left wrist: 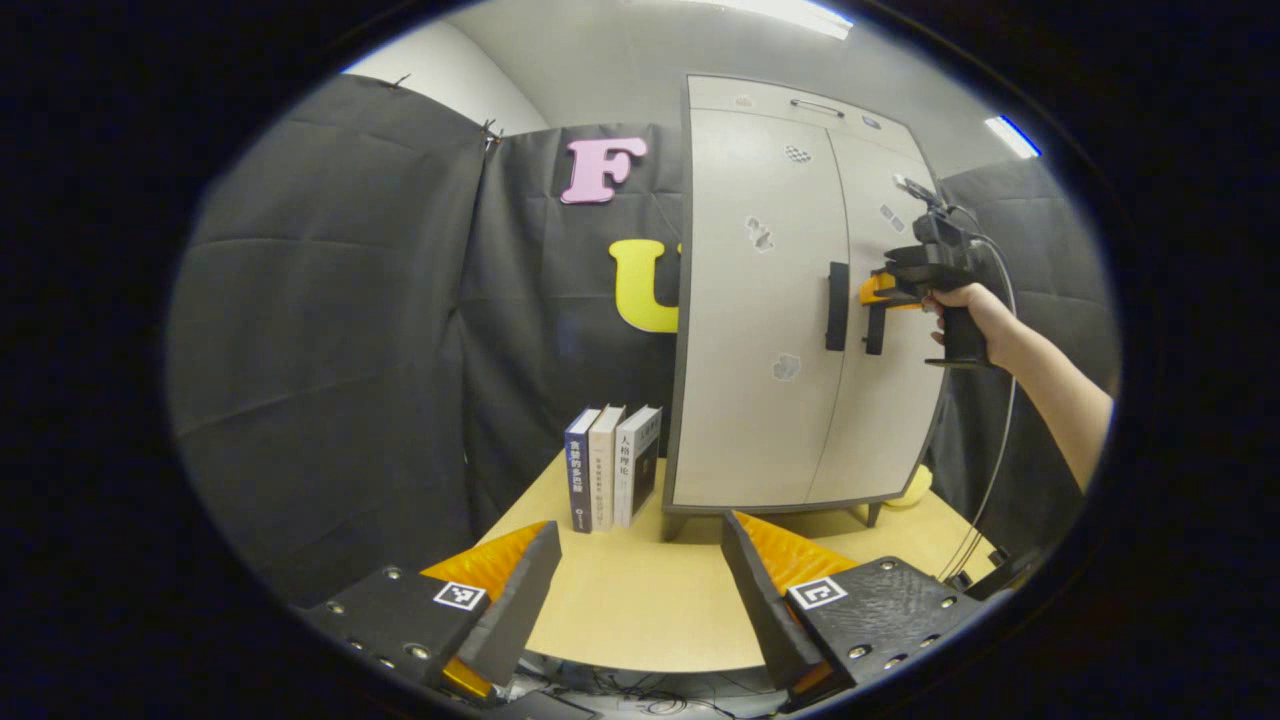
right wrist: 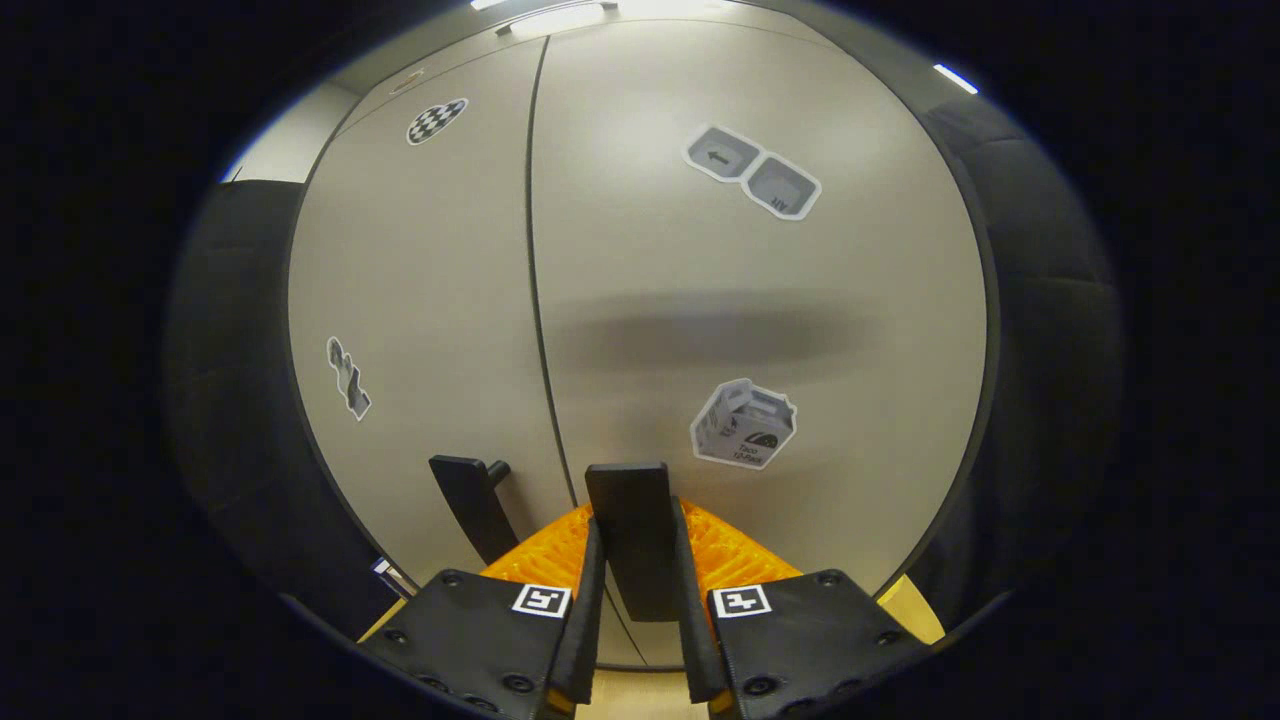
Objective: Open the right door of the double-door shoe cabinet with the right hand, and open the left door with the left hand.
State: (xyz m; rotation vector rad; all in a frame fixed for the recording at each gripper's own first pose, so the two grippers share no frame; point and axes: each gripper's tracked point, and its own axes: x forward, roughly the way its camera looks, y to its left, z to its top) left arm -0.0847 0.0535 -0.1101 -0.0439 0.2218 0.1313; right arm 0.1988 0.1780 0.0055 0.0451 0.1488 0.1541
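The cabinet point(left wrist: 790, 300) stands on the table point(left wrist: 640, 600), both doors shut. The right gripper point(right wrist: 635, 600) is squeezed tight on the right handle point(right wrist: 632, 530), ready to pull, I think. The left handle point(right wrist: 470, 500) is free, just beside it. The left gripper point(left wrist: 640, 590) waits far back, spread wide, holding nothing.

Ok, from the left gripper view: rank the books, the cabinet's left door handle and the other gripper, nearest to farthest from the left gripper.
1. Books: upright on the table, just ahead of the left gripper, slightly left.
2. Left door handle: higher up, on the cabinet's left door, to the right.
3. Right gripper: a little farther right, at the right door handle; close to item 2, but slightly farther.
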